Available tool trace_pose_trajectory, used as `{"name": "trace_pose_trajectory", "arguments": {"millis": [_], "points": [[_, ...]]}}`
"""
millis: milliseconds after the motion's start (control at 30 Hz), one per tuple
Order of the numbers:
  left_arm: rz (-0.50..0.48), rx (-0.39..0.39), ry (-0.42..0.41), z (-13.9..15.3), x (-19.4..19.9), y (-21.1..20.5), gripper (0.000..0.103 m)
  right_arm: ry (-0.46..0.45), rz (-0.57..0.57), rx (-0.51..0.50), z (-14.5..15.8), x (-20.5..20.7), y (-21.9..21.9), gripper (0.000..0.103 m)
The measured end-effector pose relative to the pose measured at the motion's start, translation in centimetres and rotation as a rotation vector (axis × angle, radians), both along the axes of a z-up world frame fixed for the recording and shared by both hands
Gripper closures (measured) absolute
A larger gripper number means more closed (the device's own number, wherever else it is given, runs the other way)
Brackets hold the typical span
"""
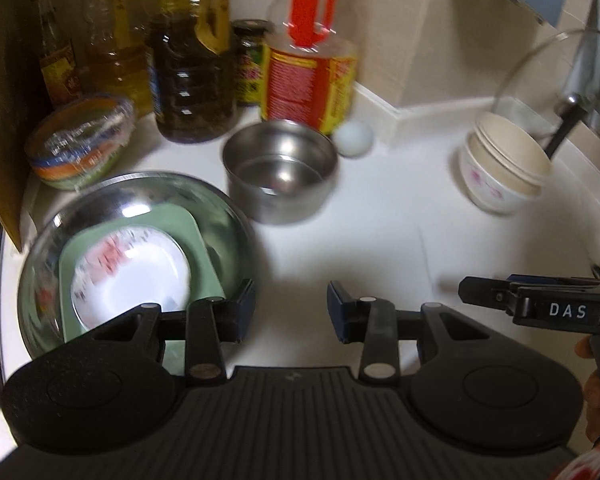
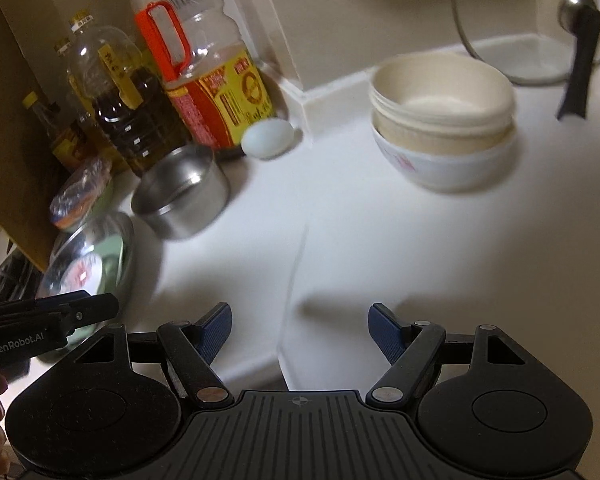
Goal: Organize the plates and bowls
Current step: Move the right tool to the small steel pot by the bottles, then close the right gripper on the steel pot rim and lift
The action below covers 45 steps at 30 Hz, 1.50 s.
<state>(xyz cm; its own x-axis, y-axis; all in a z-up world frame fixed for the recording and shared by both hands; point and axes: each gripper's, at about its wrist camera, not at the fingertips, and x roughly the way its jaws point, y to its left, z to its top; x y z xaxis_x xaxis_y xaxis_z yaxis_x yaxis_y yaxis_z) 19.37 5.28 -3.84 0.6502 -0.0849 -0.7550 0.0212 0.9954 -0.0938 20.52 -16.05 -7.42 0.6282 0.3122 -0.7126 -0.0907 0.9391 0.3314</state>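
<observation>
Nearest the cameras, a broad stretch of bare white counter (image 2: pixel 380 248) is seen, and a seam line is traced across it from the front edge toward the back wall. The left gripper (image 1: pixel 291 312) is held above that bare stretch with its jaws parted by a modest gap; nothing is gripped and nothing is touched. The right gripper (image 2: pixel 300 330) is held just beside it, spread wider, and it too is empty.

Left of the seam, at the counter's left edge, a large steel bowl (image 1: pixel 228 216) is found, with a green square plate (image 1: pixel 204 248) laid in it and a white floral plate (image 1: pixel 140 276) on top. Just behind it a small steel pot (image 1: pixel 280 168) is set, and a stack of coloured bowls (image 1: pixel 80 148) is tucked against a brown board.

Right of the seam, well apart, cream bowls (image 2: pixel 440 96) are nested in a white floral bowl (image 2: pixel 440 164). Between pot and bowls, open room is left.

Farthest back, an egg (image 2: pixel 268 138) is rested beside the oil bottles (image 2: pixel 208 72) at the wall, and a glass lid (image 1: pixel 556 76) is propped in the corner.
</observation>
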Motion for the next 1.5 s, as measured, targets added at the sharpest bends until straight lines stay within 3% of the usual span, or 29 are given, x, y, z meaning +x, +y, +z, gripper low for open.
{"name": "trace_pose_trajectory", "arguments": {"millis": [433,933,1233,1500], "points": [[0.034,0.018,-0.035,0.2,6.4,3.5,0.068,-0.105,0.04,0.031,0.9,6.6,3.8,0.03],[0.045,0.043,-0.027,-1.7,12.8,5.0,0.068,-0.116,0.048,0.064,-0.3,12.4,6.9,0.049],[0.034,0.04,0.005,-3.0,14.7,5.0,0.074,-0.096,0.052,0.056,-1.8,14.3,8.2,0.072],[0.025,0.021,0.028,-3.9,15.2,5.0,0.09,-0.104,0.06,0.068,-2.0,14.4,8.5,0.086]]}}
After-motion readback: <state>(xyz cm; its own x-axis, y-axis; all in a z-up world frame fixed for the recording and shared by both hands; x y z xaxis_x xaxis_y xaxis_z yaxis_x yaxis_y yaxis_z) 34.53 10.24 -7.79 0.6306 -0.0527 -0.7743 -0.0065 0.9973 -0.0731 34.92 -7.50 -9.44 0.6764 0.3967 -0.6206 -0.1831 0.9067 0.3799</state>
